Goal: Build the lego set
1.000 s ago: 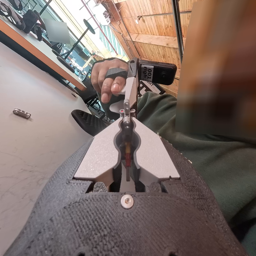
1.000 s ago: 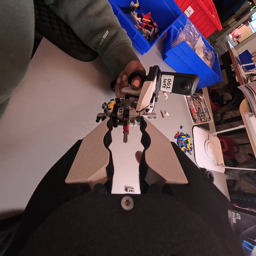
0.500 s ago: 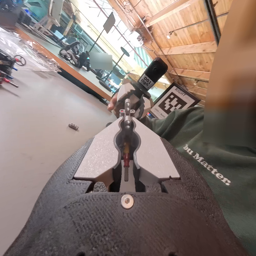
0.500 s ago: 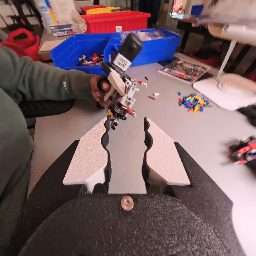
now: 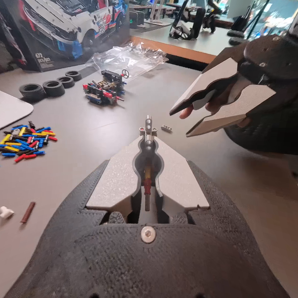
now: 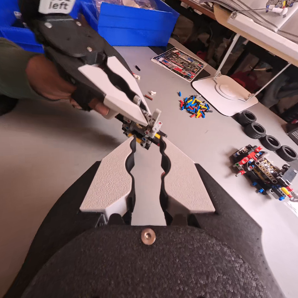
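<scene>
A small brick assembly [image 6: 142, 130] of grey, black and yellow parts sits pinched in the left tool [image 6: 147, 121], lifted clear of the counter [image 6: 48, 145]. The right tool [image 6: 147, 141] hangs spread just beside its underside, pads not pressing. Any grip here wants the right tool squared to the black-and-yellow edge. A loose grey link [image 5: 166, 127] lies nearby; a pin pile [image 6: 194, 107], four tyres [image 6: 264, 137] and a half-built chassis [image 6: 264, 172] crowd the counter's far side.

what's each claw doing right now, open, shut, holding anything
Left claw: closed on the small brick assembly.
Right claw: open, its tips either side of that assembly's lower end; contact cannot be told.
</scene>
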`<state>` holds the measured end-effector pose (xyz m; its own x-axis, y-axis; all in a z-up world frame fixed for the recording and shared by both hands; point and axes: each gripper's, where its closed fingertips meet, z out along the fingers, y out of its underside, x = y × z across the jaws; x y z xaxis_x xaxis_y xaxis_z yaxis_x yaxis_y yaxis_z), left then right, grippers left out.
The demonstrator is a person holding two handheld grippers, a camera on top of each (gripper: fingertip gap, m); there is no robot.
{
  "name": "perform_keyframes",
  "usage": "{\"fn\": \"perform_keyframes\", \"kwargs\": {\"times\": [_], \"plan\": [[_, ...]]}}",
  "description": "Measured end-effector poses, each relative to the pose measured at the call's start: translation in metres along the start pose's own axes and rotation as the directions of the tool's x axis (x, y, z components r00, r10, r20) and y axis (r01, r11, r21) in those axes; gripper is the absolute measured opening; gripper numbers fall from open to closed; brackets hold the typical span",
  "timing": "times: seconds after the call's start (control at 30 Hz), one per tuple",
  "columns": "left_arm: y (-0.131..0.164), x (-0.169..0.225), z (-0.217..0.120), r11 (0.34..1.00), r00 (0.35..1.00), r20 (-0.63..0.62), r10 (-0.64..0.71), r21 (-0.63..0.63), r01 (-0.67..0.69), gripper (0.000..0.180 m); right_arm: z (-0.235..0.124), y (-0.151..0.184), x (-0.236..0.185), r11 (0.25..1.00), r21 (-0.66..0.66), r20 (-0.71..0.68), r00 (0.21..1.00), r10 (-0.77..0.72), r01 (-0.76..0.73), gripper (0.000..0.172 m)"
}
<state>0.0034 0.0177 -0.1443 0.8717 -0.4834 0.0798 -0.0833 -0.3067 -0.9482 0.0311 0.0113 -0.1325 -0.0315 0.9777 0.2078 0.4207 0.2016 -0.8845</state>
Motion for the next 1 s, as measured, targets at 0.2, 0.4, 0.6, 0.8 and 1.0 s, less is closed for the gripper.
{"fn": "perform_keyframes", "kwargs": {"times": [0.2,0.4,0.6,0.8,1.0], "plan": [[0.007,0.008,0.006,0.992,0.989,0.075,0.124,-0.048,-0.120,0.005,0.017,-0.004,0.007,0.985,-0.061,0.034,0.986,0.163,-0.161,0.022],[0.009,0.023,0.008,0.985,0.987,0.006,0.160,-0.063,-0.159,0.013,0.026,0.001,0.002,0.989,-0.142,0.165,0.983,0.075,-0.052,0.007],[-0.010,0.081,-0.033,0.999,0.829,-0.559,-0.023,-0.040,0.001,0.070,-0.019,-0.008,-0.025,0.977,0.010,0.661,0.732,-0.167,0.214,0.006],[-0.003,0.084,-0.032,0.978,0.822,-0.531,0.205,0.073,-0.197,0.057,-0.047,-0.022,-0.066,0.970,0.083,0.880,0.439,-0.179,0.230,0.006],[0.020,0.116,-0.041,0.916,0.702,-0.617,0.356,0.080,-0.394,0.043,-0.052,-0.011,-0.105,0.967,0.113,0.946,0.273,-0.175,0.230,0.006]]}}
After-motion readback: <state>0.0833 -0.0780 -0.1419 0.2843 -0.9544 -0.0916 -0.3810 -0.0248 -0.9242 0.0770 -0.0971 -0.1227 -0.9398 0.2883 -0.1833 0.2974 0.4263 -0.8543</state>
